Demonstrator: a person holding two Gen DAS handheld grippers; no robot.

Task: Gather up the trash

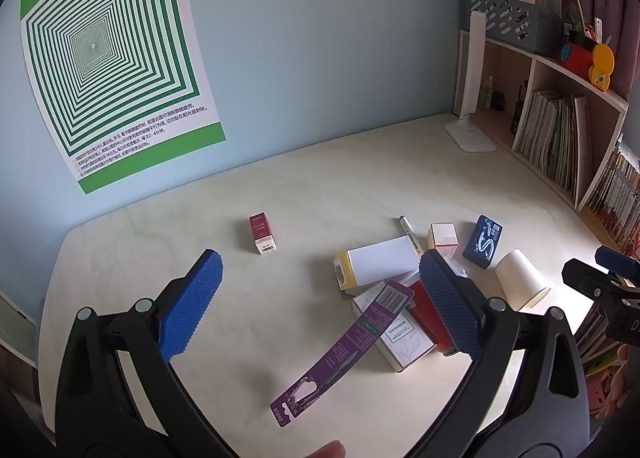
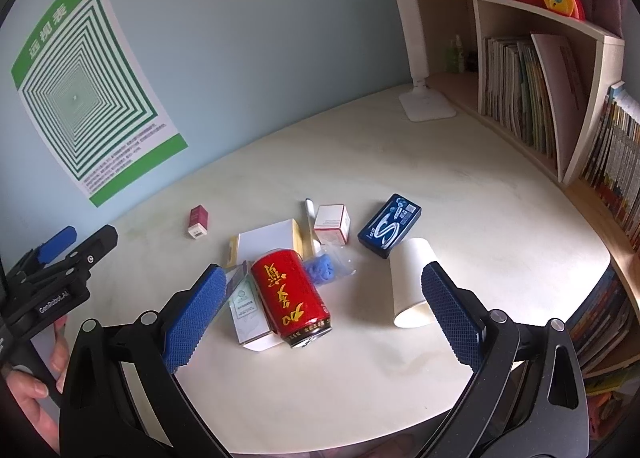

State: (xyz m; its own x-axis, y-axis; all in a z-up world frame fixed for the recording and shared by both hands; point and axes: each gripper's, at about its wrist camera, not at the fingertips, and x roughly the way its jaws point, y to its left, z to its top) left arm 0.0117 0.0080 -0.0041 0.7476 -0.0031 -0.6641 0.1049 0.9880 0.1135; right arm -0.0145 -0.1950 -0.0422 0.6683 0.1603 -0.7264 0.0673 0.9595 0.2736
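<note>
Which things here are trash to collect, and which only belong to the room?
Trash: red can, paper cup, purple card strip, dark blue box, small maroon box.
Room: desk lamp, wall poster, shelf books.

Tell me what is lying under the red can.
The red can lies on its side across a white and green box, with the clear bag of blue material at its far end. Whatever sits directly beneath the can is covered.
</note>
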